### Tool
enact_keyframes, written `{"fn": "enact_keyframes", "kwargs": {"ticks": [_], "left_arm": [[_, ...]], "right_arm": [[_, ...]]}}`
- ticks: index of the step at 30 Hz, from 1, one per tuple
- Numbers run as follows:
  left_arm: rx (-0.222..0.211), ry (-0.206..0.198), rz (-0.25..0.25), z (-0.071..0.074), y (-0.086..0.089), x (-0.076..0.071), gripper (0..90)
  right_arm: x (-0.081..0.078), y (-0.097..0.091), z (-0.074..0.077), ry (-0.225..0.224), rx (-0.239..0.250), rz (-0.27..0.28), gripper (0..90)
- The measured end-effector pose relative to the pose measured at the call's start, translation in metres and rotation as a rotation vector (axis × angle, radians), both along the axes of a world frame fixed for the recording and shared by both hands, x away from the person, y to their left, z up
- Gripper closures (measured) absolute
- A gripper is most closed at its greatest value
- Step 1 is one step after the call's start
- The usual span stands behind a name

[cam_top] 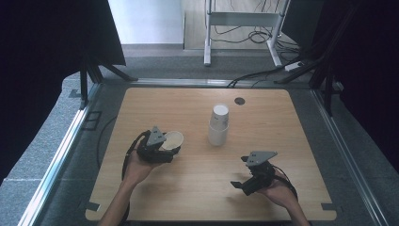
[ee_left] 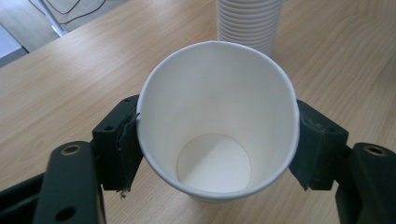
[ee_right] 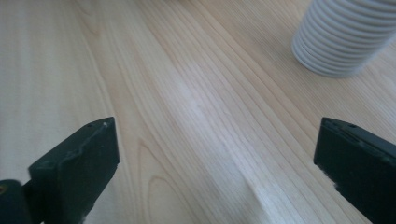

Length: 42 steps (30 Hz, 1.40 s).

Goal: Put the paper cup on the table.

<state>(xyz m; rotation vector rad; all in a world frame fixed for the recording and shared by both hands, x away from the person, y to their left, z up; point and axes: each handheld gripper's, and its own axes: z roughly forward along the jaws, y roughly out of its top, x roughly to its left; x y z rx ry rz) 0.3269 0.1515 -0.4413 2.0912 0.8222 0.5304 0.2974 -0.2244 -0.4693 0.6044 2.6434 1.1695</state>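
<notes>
Over the table (cam_top: 197,183), left claw (cam_top: 170,145) grips cup (cam_top: 173,140).

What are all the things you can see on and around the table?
paper cup: one, white, held between the left gripper's jaws, left of the table's middle
cup stack: one, white, upside down near the table's middle
table: one, light wood
round hole cover: one, dark, at the table's far edge
cables: several, black, on the floor beyond
left gripper: one, black, shut on the paper cup
right gripper: one, black, open, nothing between its jaws
</notes>
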Motion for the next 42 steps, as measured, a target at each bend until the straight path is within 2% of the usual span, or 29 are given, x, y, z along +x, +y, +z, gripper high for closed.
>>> {"fn": "enact_keyframes", "kwargs": {"ticks": [10, 16, 20, 33, 36, 38, 40, 42], "left_arm": [[-0.019, 0.008, 0.046, -0.021, 0.0, 0.008, 26.9], [0.001, 0.0, 0.062, -0.032, -0.004, 0.012, 26.3], [-0.009, -0.004, 0.067, -0.037, -0.006, 0.013, 26.1], [-0.014, 0.003, 0.071, -0.044, -0.009, 0.013, 24.5], [-0.003, 0.022, 0.071, -0.044, -0.008, 0.014, 21.3], [-0.023, 0.049, 0.063, -0.043, -0.008, 0.016, 13.7], [-0.052, 0.061, 0.063, -0.042, -0.006, 0.016, 10.1], [-0.073, 0.078, 0.066, -0.039, -0.005, 0.016, 2.8]], "right_arm": [[0.002, -0.006, -0.014, -0.008, -0.055, -0.05, 0.0], [0.002, -0.01, -0.02, -0.006, -0.044, -0.069, 0.0], [0.001, -0.012, -0.021, -0.001, -0.043, -0.068, 0.0], [-0.001, -0.011, -0.021, 0.003, -0.041, -0.063, 0.1], [-0.001, -0.011, -0.021, 0.009, -0.043, -0.06, 0.2], [0.0, -0.011, -0.022, 0.01, -0.042, -0.06, 0.1], [0.0, -0.011, -0.022, 0.012, -0.041, -0.061, 0.1], [0.0, -0.011, -0.021, 0.013, -0.041, -0.061, 0.1]]}}
